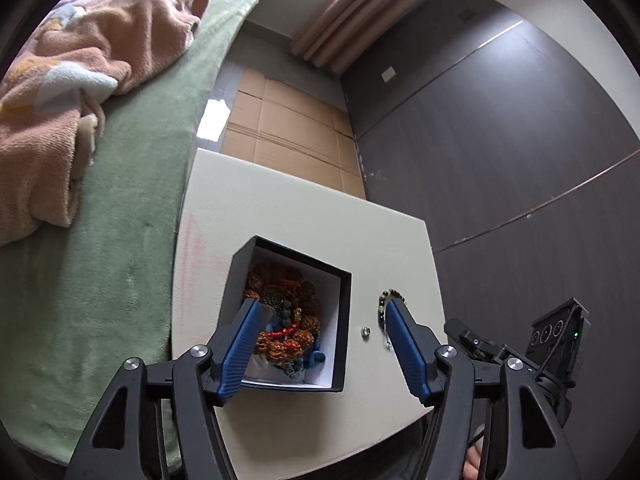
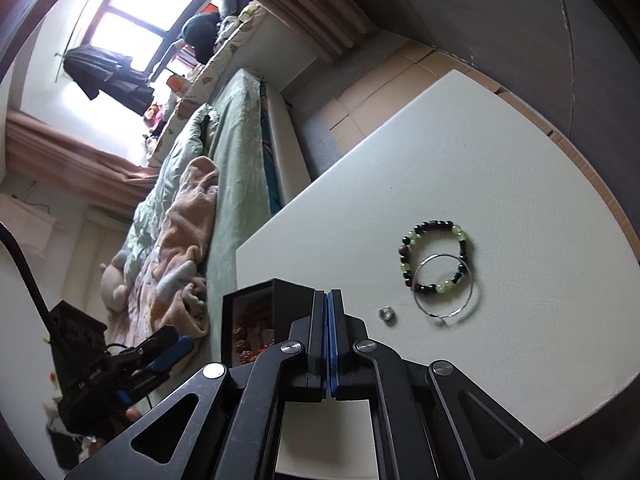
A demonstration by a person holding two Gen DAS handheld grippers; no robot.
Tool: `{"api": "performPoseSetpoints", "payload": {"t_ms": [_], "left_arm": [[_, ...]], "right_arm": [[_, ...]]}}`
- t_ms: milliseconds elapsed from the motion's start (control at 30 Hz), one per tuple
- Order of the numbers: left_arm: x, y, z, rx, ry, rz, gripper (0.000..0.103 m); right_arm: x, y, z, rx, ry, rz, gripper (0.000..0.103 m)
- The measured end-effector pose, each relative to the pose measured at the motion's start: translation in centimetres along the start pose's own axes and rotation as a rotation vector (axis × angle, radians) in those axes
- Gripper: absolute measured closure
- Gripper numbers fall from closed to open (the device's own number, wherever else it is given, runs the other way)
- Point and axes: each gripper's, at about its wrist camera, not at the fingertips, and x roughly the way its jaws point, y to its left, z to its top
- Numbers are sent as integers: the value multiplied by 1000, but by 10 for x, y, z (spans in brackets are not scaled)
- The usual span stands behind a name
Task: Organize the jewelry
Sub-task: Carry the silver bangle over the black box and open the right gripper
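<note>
A black box [image 1: 346, 320] with a white inside holds several bead strings in brown, red and blue [image 1: 286, 316]. It stands on the white table [image 1: 304, 216]. My left gripper [image 1: 320, 308] is open above the box, empty. To its right lie a small silver ring [image 1: 365, 332] and a beaded bracelet [image 1: 384, 300], partly hidden by my right finger. In the right wrist view the bracelet [image 2: 434, 258] of dark and green beads overlaps a thin silver bangle [image 2: 446, 286], with the ring [image 2: 387, 314] and box [image 2: 256, 320] to their left. My right gripper [image 2: 328, 296] is shut and empty.
A bed with a green cover [image 1: 132, 208] and a pink blanket [image 1: 80, 80] runs along the table's left side. Flattened cardboard [image 1: 288, 128] lies on the floor beyond the table. A dark wall [image 1: 500, 140] is on the right.
</note>
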Motion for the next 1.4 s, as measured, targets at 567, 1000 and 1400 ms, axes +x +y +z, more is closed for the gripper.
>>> {"api": "performPoseSetpoints", "payload": {"t_ms": [567,1000,1400], "left_arm": [[-1,15,-11,-35,15,14,37],[-15,29,-14,-62,-29,7,22],[-15,43,-17,-99,-22,7,22]], "right_arm": [[63,-19,5,-243,161,-463,40],[86,-21,3,-321,226,-573,70],[47,-18,9,-281,167,-457,100]]}}
